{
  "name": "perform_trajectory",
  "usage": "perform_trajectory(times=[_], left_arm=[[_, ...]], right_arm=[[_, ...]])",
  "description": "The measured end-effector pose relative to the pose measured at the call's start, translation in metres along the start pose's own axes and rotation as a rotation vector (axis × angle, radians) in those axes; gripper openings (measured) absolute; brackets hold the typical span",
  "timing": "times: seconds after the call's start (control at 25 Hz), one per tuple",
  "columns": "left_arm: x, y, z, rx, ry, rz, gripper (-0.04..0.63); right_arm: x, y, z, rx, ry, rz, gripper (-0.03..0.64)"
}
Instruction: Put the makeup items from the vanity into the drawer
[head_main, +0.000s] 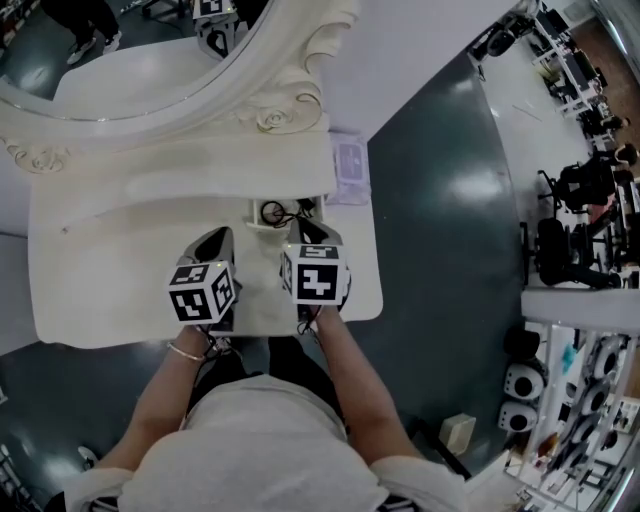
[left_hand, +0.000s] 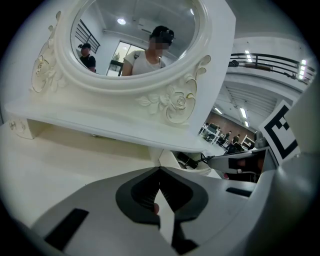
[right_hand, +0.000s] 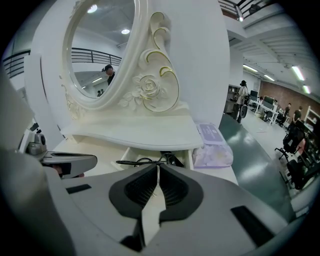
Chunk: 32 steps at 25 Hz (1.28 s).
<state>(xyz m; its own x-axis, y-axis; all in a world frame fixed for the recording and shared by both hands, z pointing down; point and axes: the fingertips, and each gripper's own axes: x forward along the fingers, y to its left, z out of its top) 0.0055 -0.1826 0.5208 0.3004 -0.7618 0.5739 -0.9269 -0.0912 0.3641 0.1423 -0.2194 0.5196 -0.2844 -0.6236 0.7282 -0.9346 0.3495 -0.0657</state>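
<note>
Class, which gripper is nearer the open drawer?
The right gripper: it sits directly before the drawer, while the left gripper is off to its side.

You wear a pale grey T-shirt (head_main: 255, 440) with short, loose sleeves (head_main: 420, 478). A thin bracelet (head_main: 185, 352) goes round your left wrist.

Your left gripper (left_hand: 160, 172) has a smooth, light grey shell. Each jaw has a black pad with little ridges on it, and there are dark slots cut into the shell at the sides. Your right gripper (right_hand: 158, 167) looks just the same.

Each gripper carries a white box with black square marks on its faces: the left cube (head_main: 203, 292) and the right cube (head_main: 317, 273).
</note>
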Motion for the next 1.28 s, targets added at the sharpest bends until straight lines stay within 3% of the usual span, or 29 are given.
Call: perform_trajectory(times=[1.28], left_arm=[[-0.018,-0.002,-0.001,0.034,-0.019,-0.004,0.003]], right_arm=[[-0.019,-0.004,0.0,0.081,-0.077,-0.035,0.026]])
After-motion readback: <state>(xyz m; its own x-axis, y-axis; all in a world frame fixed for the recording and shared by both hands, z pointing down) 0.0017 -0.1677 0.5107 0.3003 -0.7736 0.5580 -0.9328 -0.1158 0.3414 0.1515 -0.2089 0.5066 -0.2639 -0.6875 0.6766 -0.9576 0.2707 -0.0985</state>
